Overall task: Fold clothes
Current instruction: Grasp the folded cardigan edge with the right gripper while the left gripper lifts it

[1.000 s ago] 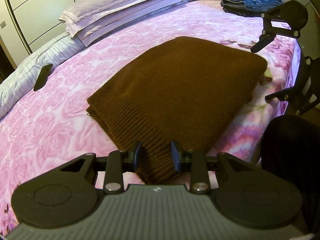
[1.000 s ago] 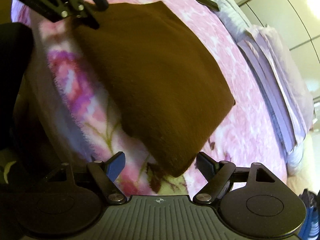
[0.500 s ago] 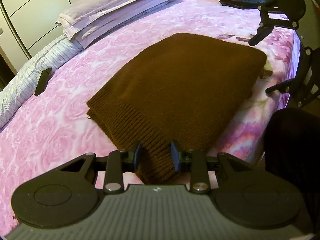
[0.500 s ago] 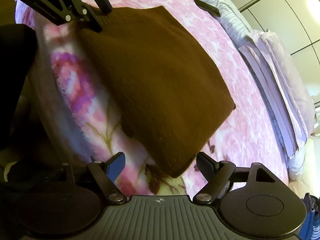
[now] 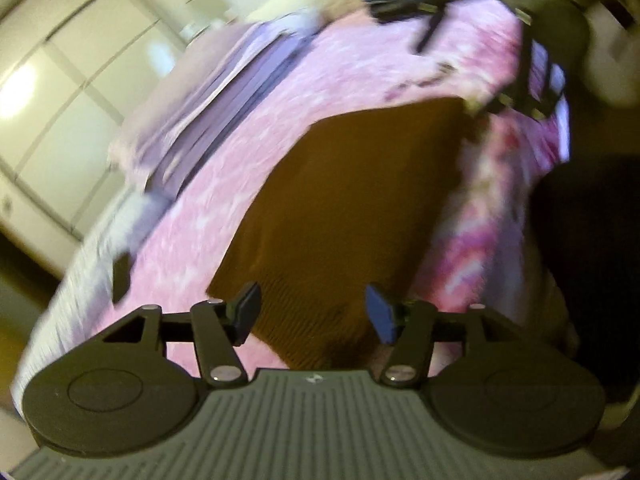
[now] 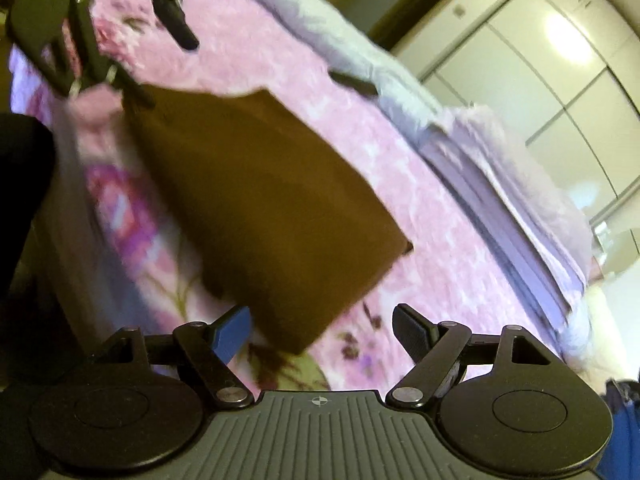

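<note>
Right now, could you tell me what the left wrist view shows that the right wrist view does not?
Only the left wrist view shows the ribbed hem of the brown sweater and the left gripper open over it. Only the right wrist view shows the sweater's plain folded corner between the fingers of the open right gripper. Both show the sweater on the pink floral bedspread, the folded lilac linens and the wardrobe doors.

Pale wardrobe doors (image 6: 560, 92) behind pink floral bed (image 5: 360, 76); glare
</note>
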`<state>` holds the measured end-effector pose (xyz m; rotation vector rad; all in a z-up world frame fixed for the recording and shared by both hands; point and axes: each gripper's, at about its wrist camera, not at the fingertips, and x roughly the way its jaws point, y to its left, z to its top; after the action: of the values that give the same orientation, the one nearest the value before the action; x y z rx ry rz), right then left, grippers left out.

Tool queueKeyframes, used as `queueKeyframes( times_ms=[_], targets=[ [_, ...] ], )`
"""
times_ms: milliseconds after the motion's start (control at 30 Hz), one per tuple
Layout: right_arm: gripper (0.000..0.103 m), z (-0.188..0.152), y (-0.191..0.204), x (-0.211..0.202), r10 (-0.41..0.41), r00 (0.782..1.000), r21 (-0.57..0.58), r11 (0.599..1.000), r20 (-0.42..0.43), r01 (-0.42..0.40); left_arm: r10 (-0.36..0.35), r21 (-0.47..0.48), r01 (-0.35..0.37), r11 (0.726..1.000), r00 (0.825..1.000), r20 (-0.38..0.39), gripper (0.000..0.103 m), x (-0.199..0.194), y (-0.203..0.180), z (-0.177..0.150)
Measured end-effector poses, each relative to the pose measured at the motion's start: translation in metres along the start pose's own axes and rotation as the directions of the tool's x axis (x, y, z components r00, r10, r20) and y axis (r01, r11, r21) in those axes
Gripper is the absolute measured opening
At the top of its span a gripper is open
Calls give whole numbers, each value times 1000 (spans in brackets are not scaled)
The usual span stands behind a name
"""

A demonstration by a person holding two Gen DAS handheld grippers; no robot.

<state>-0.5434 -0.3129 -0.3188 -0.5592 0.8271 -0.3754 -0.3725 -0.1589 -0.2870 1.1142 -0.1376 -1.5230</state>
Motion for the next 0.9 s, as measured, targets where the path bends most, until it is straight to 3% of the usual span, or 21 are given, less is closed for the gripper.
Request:
queueKeyframes(
  times_ms=[233, 333, 467, 600, 767, 900],
  targets=[
    [79, 13, 38, 32, 30, 999, -186, 982, 29, -24, 0, 174, 5, 985, 1000, -26, 55, 34, -45, 3],
    [67, 9, 44, 57, 28, 999, -205, 979, 44, -19, 10, 181, -8, 983, 1000, -6, 60, 49, -48, 9],
    [66, 7, 42, 74, 4, 998, -239, 971, 69, 12, 38, 185, -35, 982, 999, -13, 61, 61, -41, 12],
    [65, -1, 37, 77, -49, 998, -303, 951, 40, 58, 81, 236, -68, 969, 996, -46, 61, 65, -37, 1],
    [65, -7, 26, 86, -84, 996, -298, 951, 0, 80, 134, 266, -104, 958, 986, -100, 60, 80, -36, -6],
    [65, 1, 30, 98, -109, 994, -326, 940, -3, 102, 164, 336, -115, 935, 979, -123, 54, 98, -45, 3]
  ],
)
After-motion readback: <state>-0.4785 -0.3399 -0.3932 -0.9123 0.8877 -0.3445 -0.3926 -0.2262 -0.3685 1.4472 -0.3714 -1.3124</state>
